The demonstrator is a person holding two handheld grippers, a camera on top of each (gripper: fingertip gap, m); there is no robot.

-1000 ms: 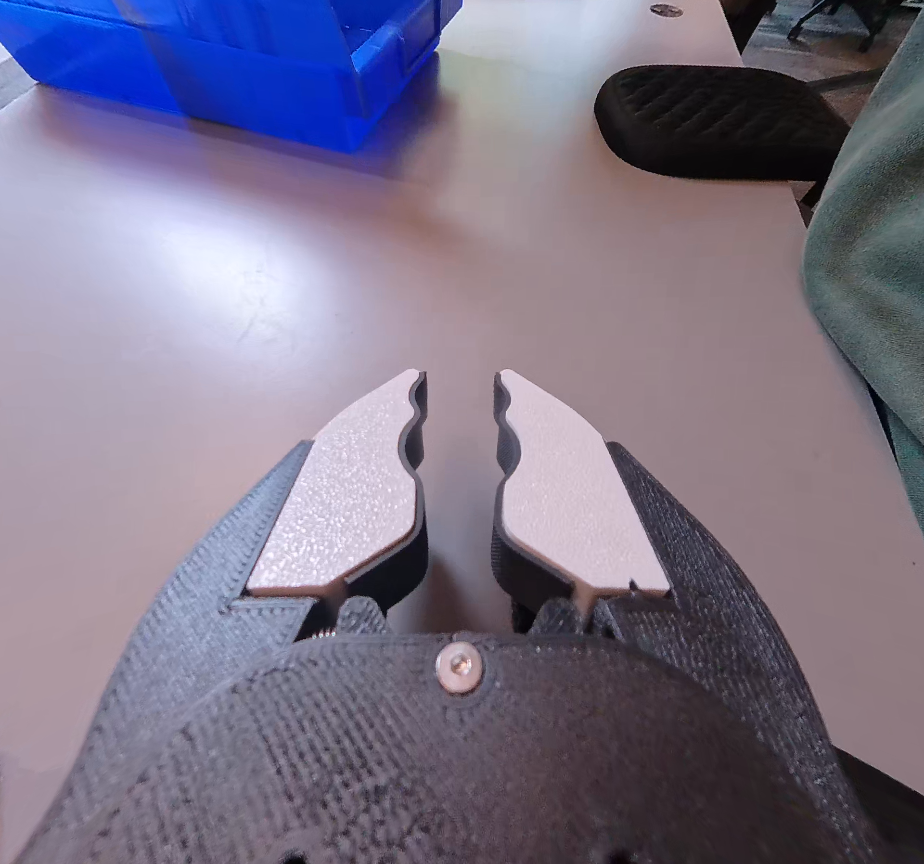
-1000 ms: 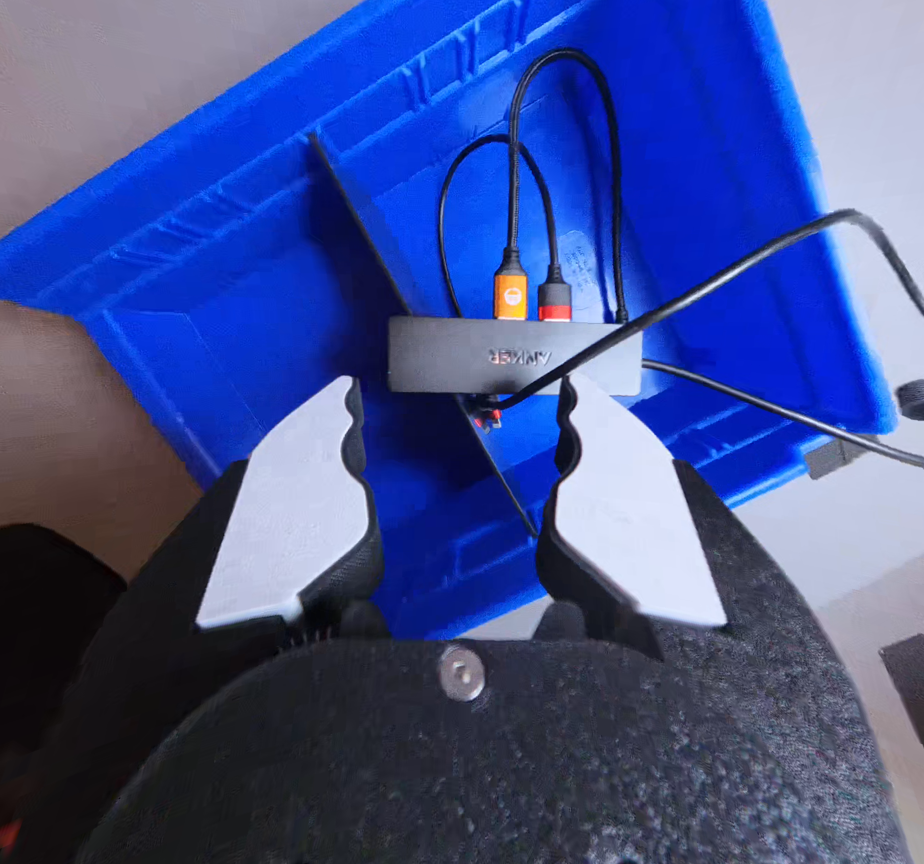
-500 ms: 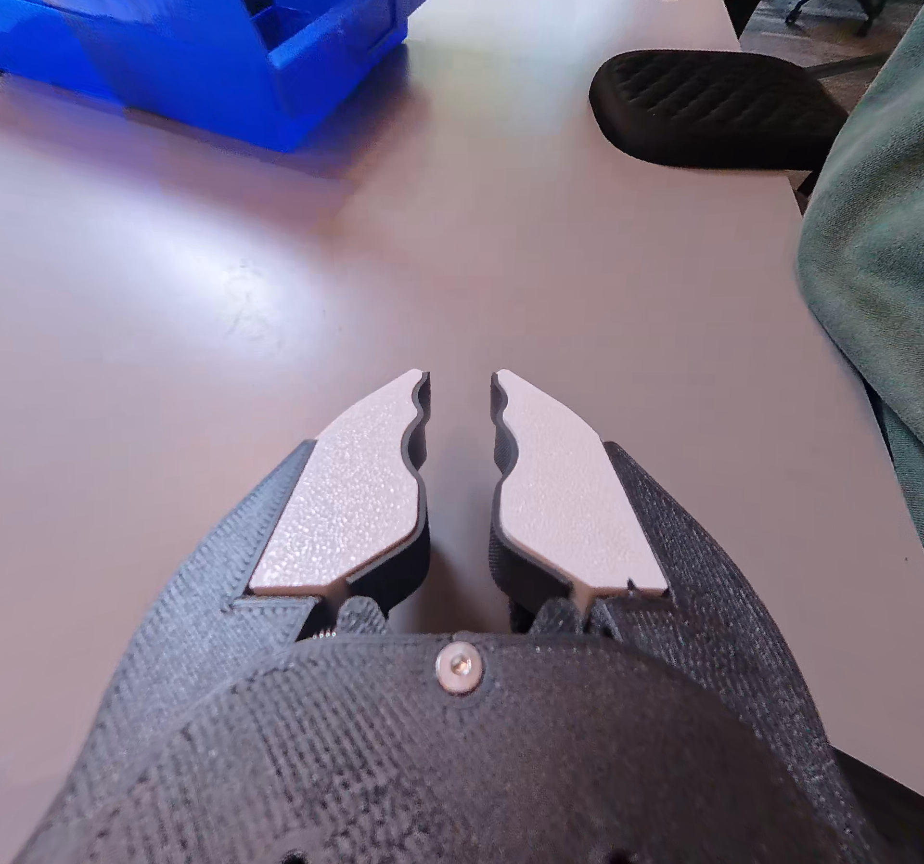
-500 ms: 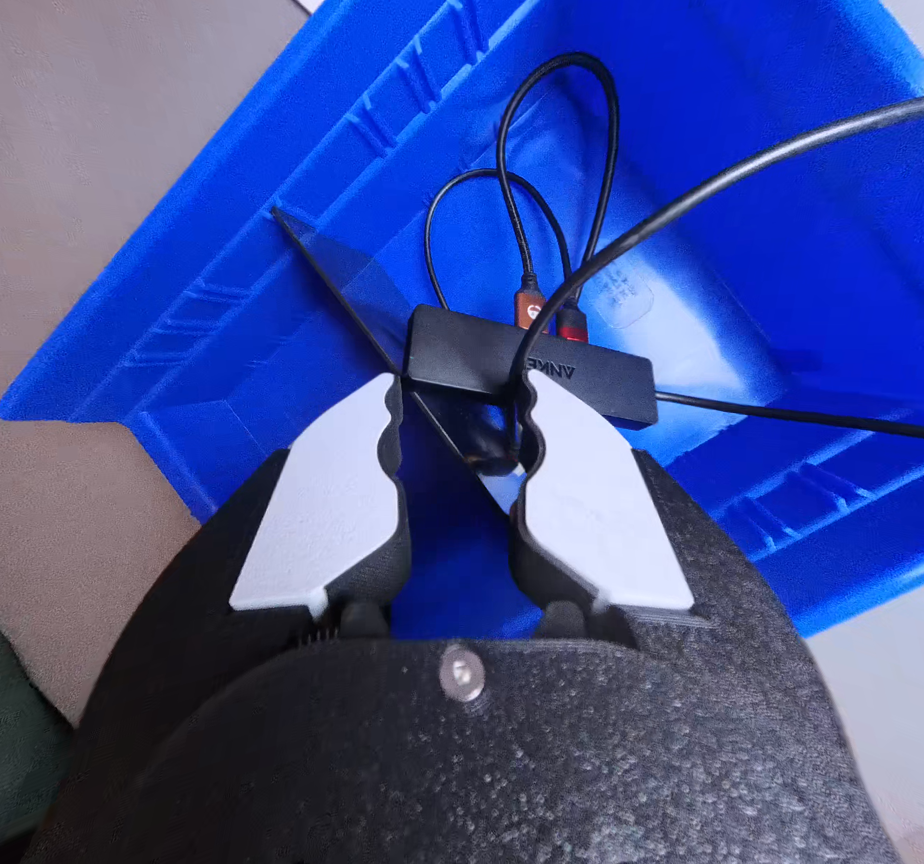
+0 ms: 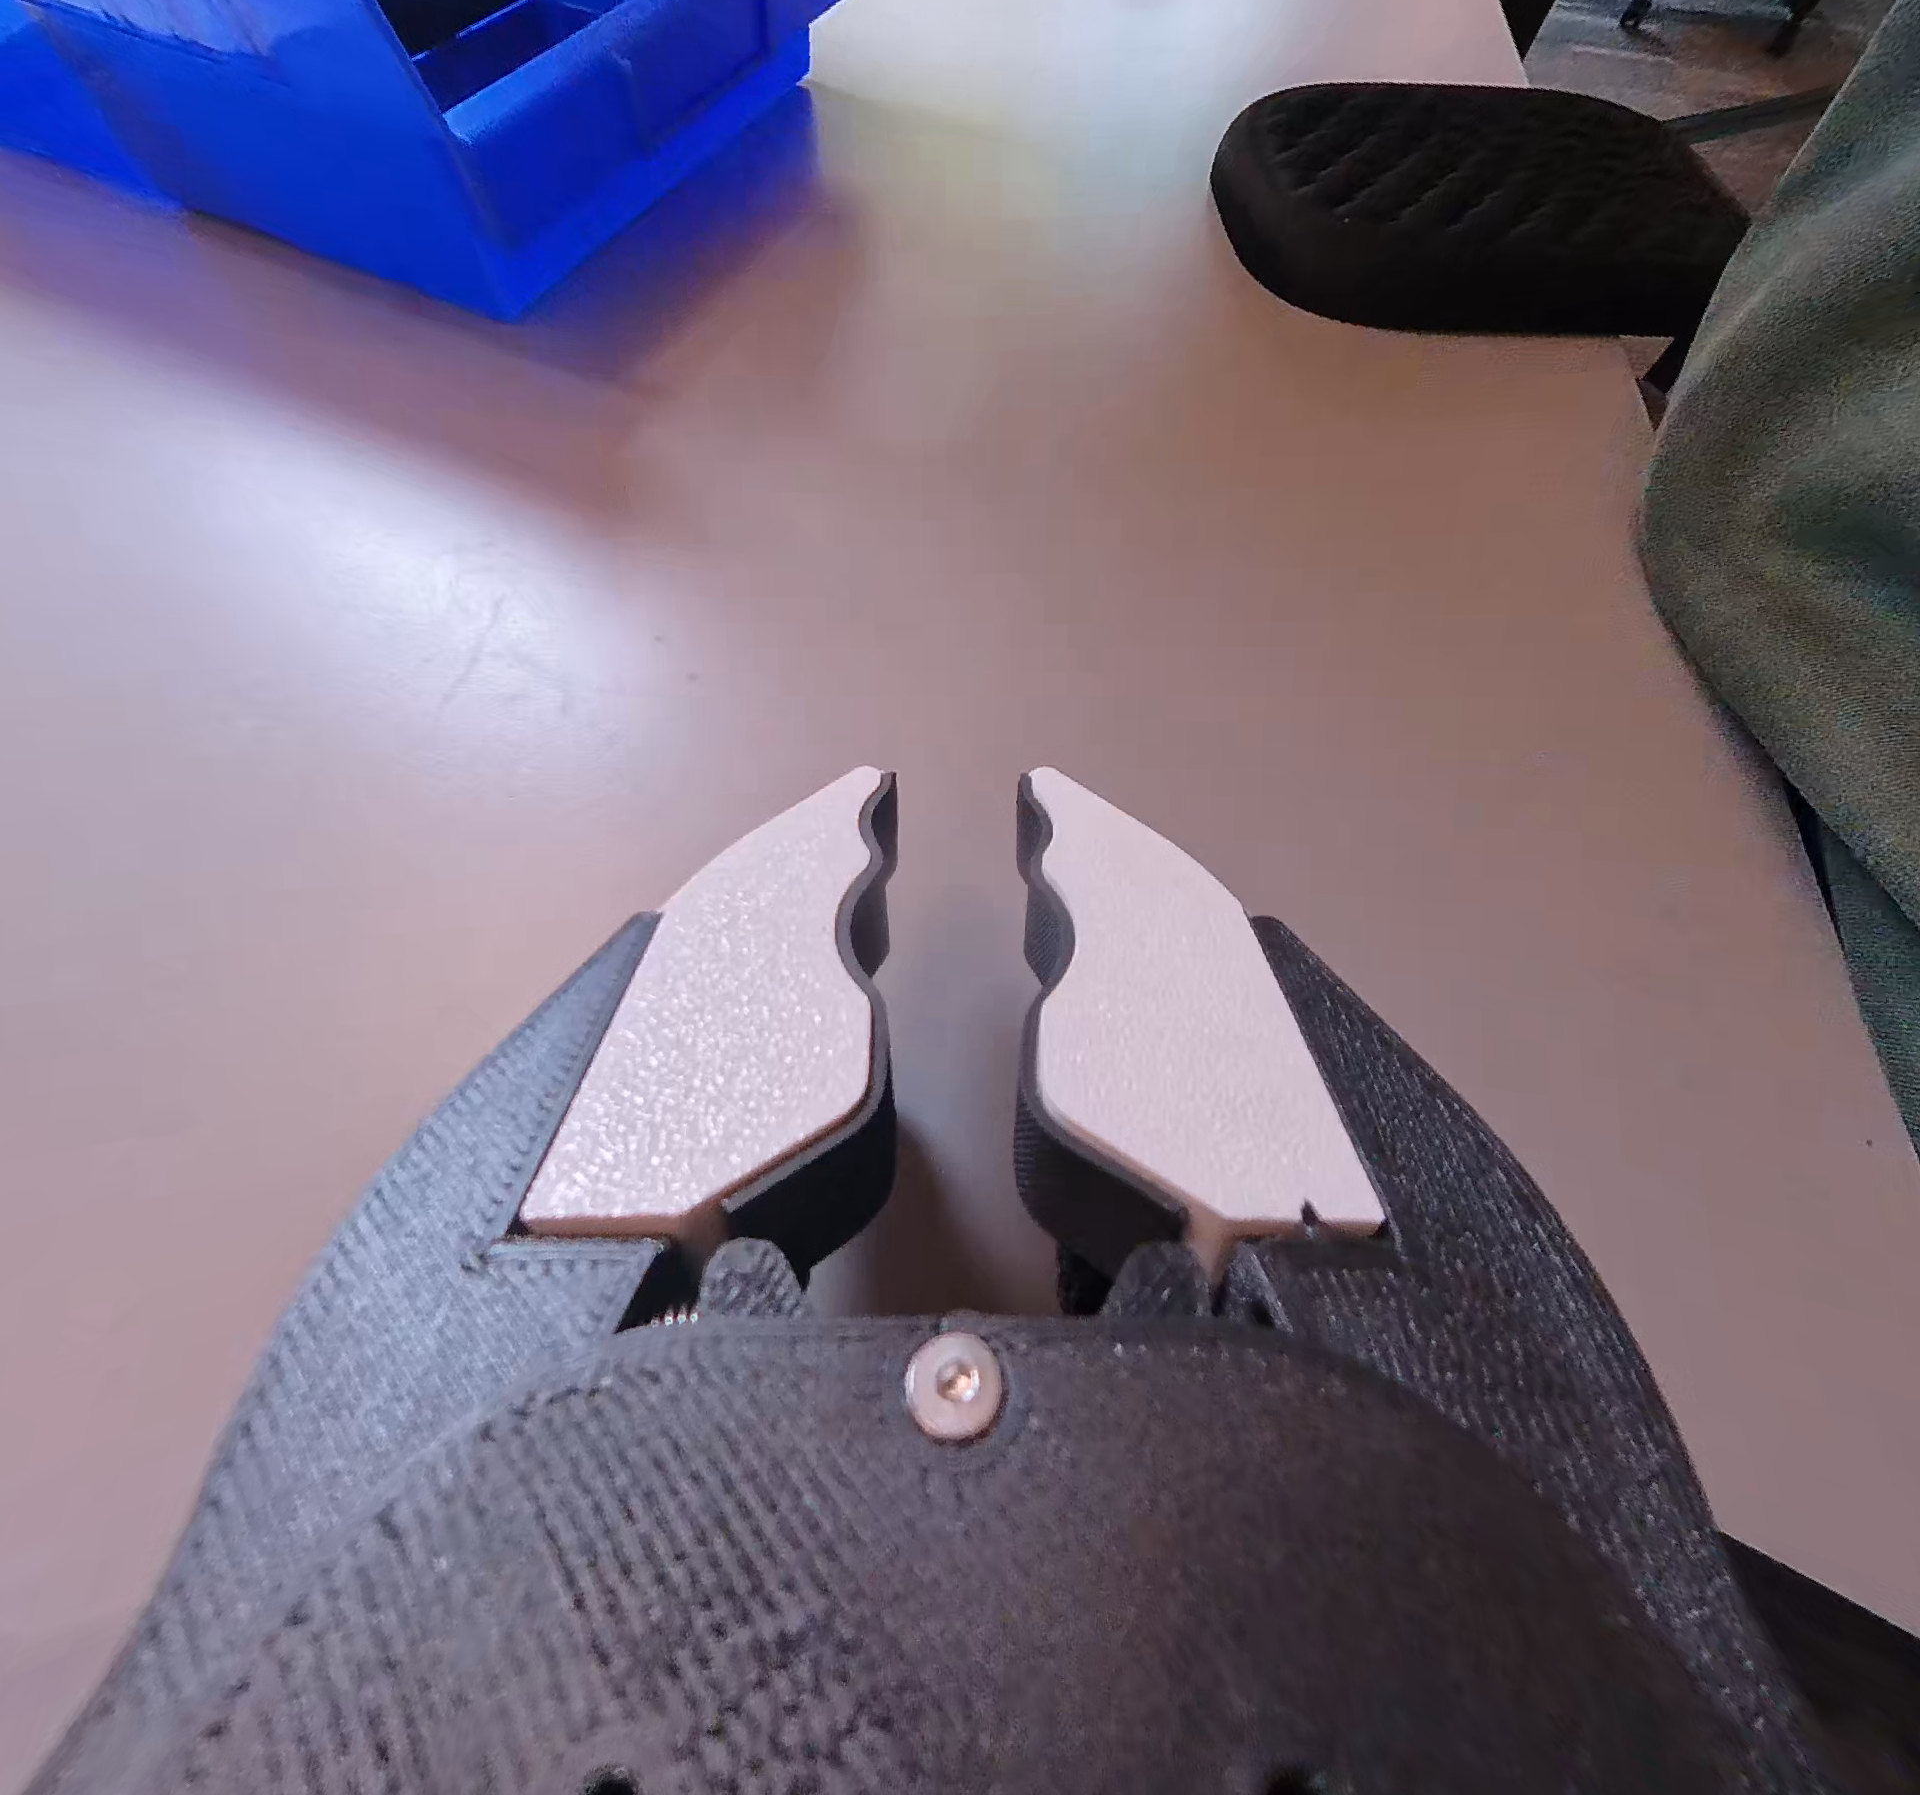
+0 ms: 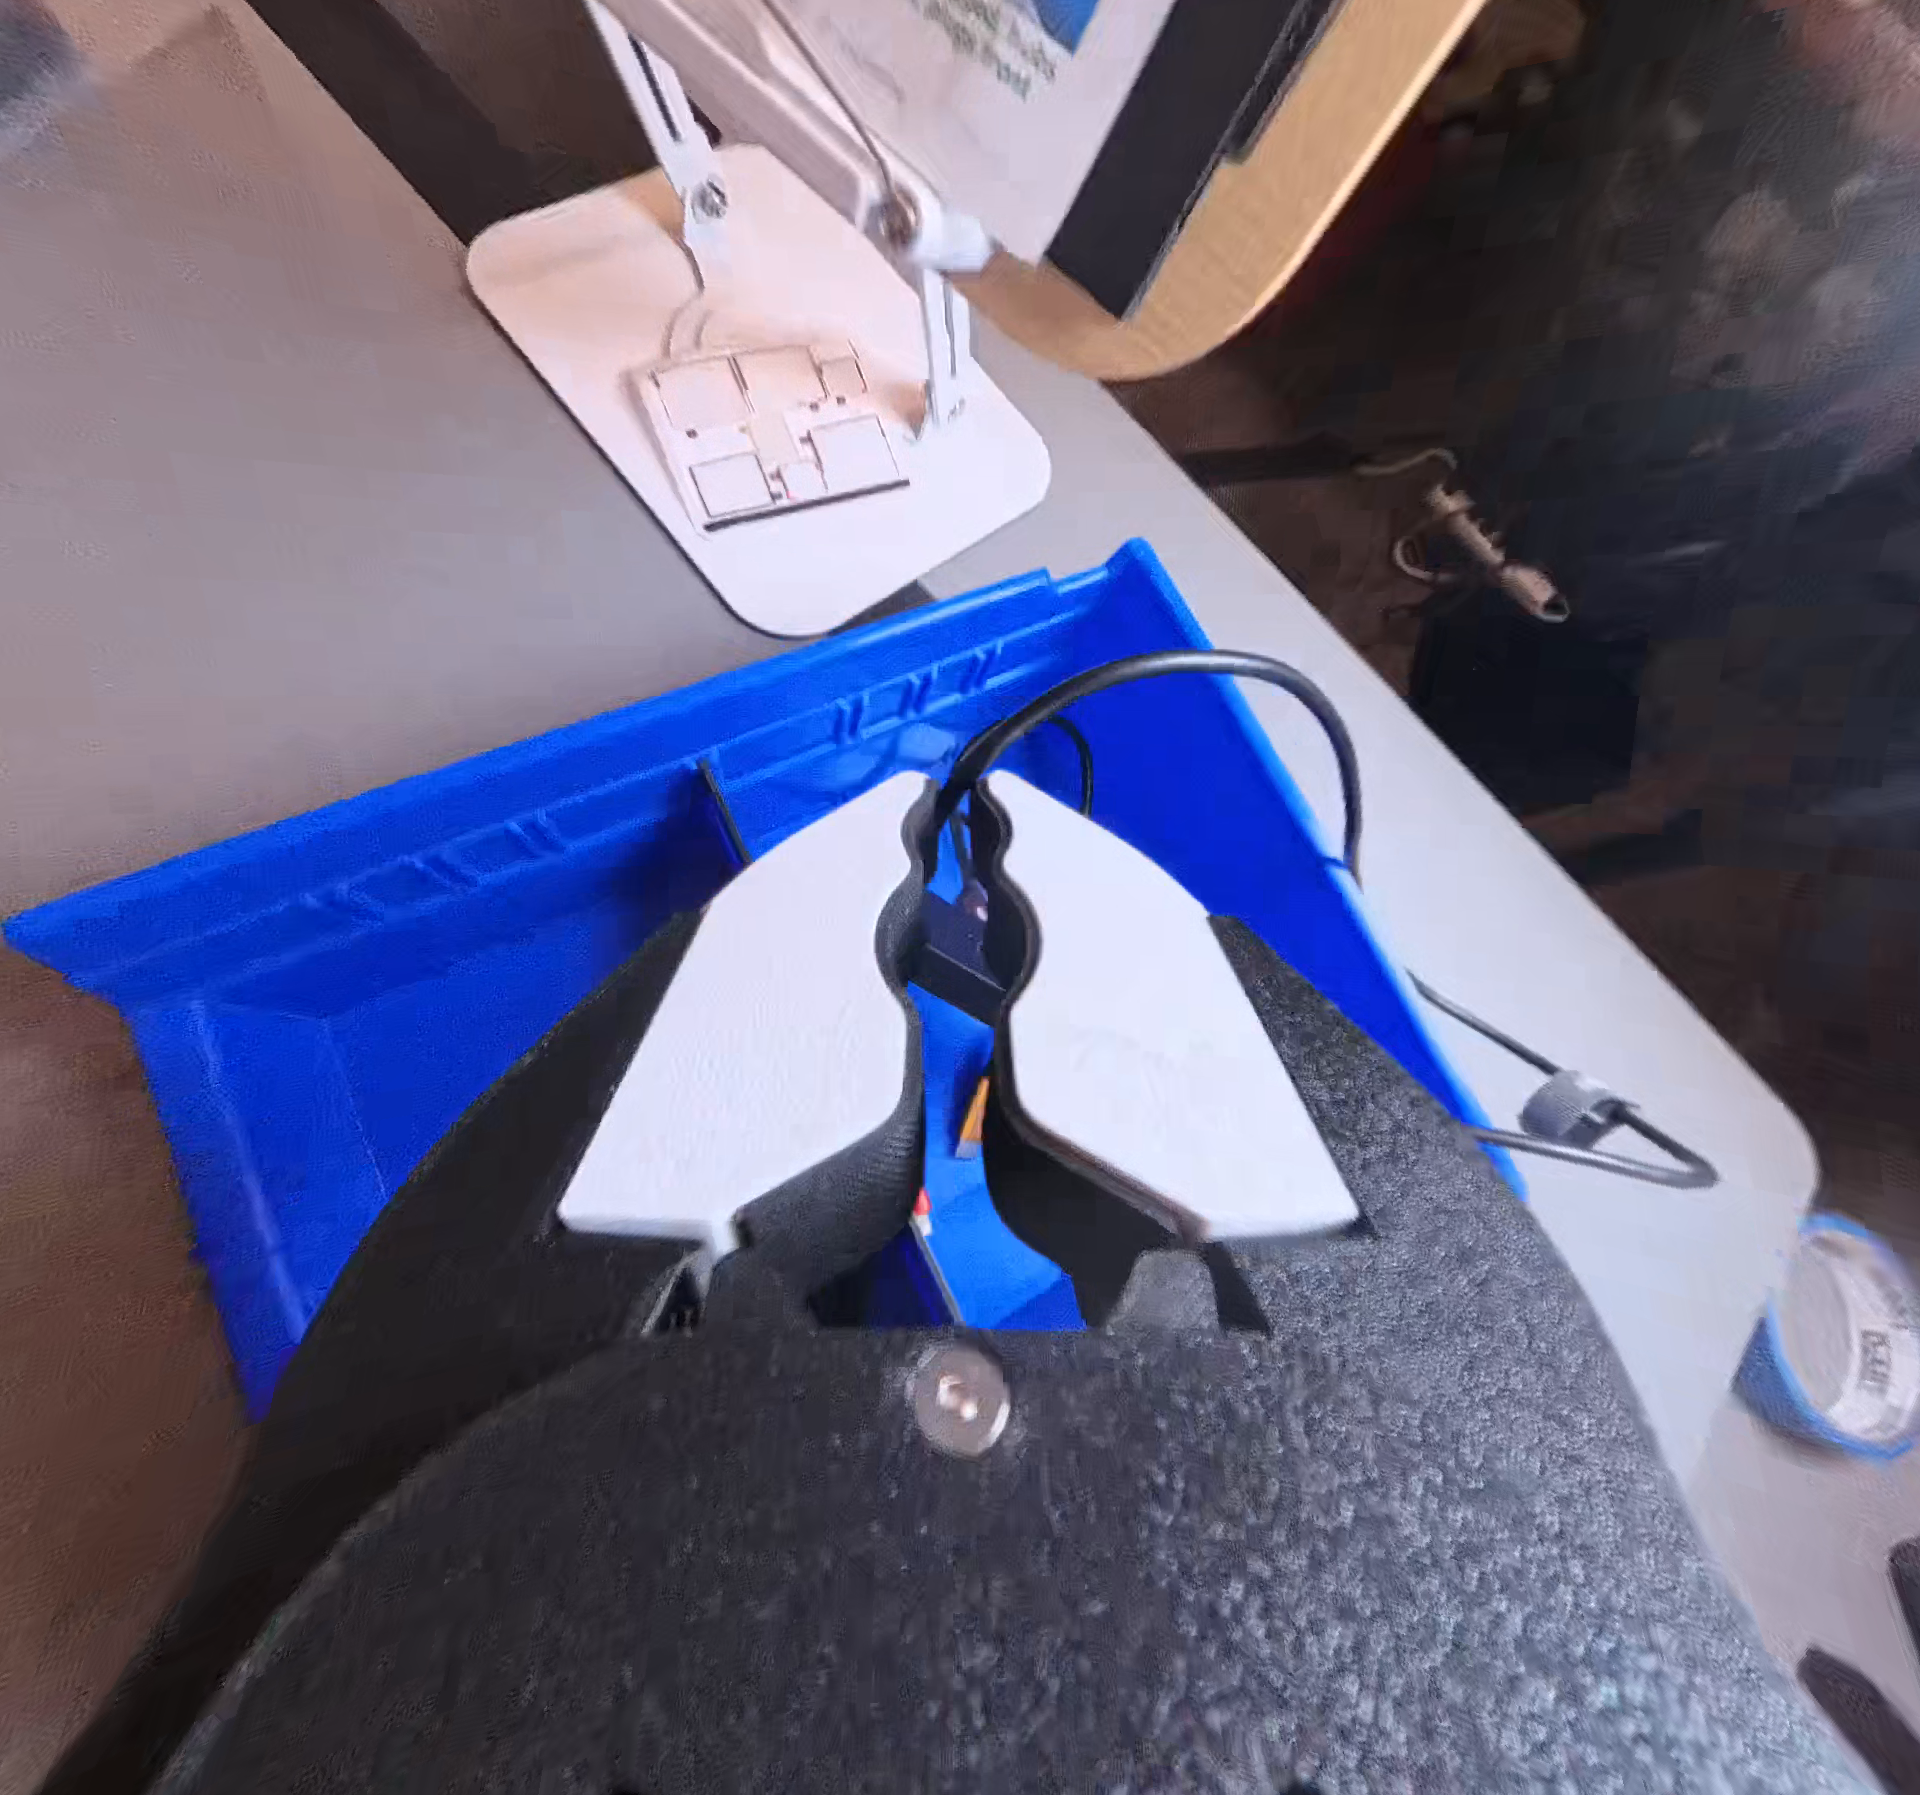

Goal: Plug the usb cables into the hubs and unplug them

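Two grippers on our rig, both rough black printed plastic with pale pebbly finger plates. Our left gripper (image 5: 956, 789) sits low over the smooth grey tabletop (image 5: 1039, 498), jaws slightly apart with nothing between them. Our right gripper (image 6: 956, 795) hangs over the glossy blue plastic bin (image 6: 436, 872), jaws pinched on the thin black usb cable (image 6: 1320, 706), which loops out over the bin wall. A small black plug body (image 6: 951, 950) shows in the scalloped gap; we can't make out the hub, since the fingers hide it. Orange and red bits (image 6: 971, 1127) peek out lower down, too blurred to identify. A blue tape roll (image 6: 1849, 1330) is cut off at the edge.
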